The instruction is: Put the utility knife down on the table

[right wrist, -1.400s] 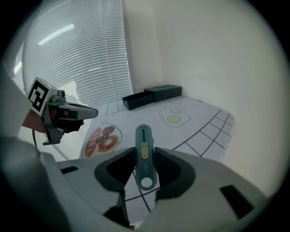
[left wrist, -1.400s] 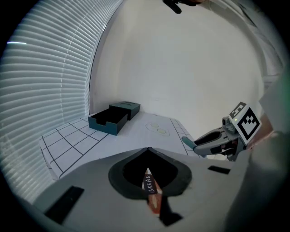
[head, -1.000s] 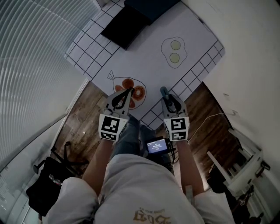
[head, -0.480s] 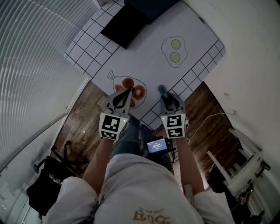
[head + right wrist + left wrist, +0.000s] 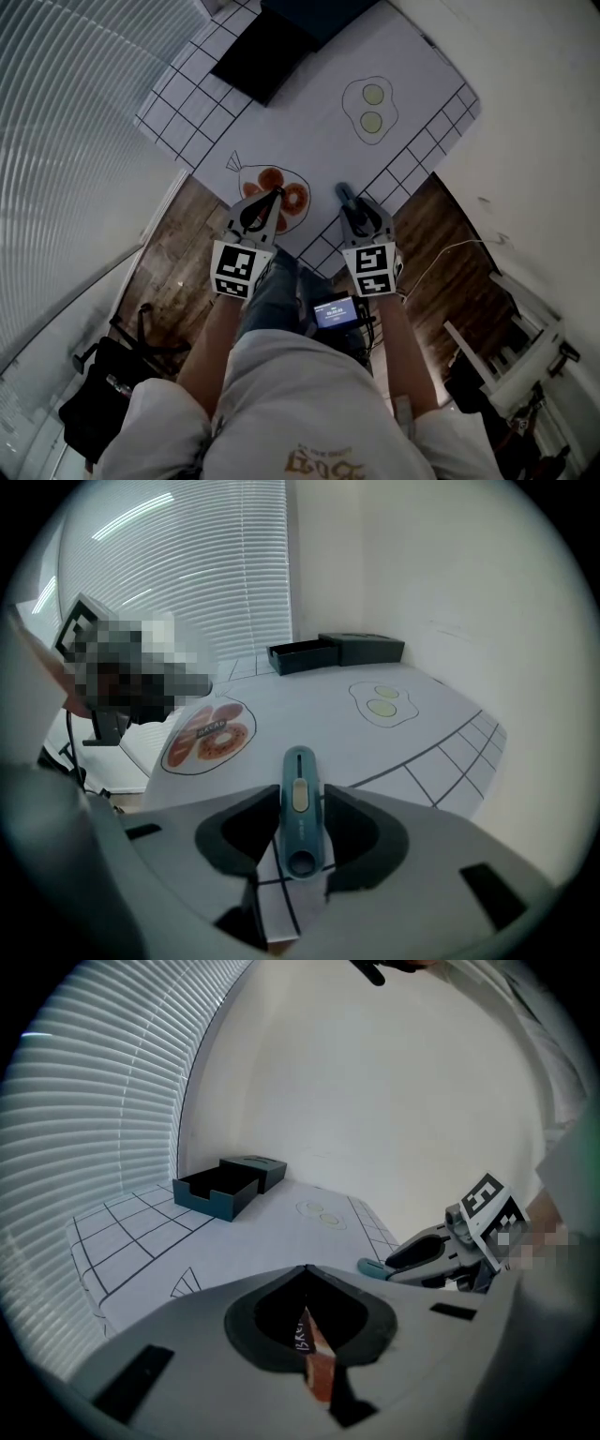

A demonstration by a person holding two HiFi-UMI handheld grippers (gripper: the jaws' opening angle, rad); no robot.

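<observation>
Fingers (image 5: 361,822) of right gripper (image 5: 302,795) clamped on knife (image 5: 300,816), over near edge of bench (image 5: 281,726), tip pointing ahead of fingers. Fingers (image 5: 246,1326) of left gripper (image 5: 305,1269) pressed together, empty, over bagel print (image 5: 208,733) left of knife.

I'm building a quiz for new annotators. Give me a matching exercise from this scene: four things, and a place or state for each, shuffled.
1. utility knife
2. dark box
3. fried-egg drawing
4. left gripper

A. open, at the far end of the white mat
B. jaws together
C. between the jaws of the right gripper
D. drawn on the mat

Pairs: 1-C, 2-A, 3-D, 4-B
</observation>
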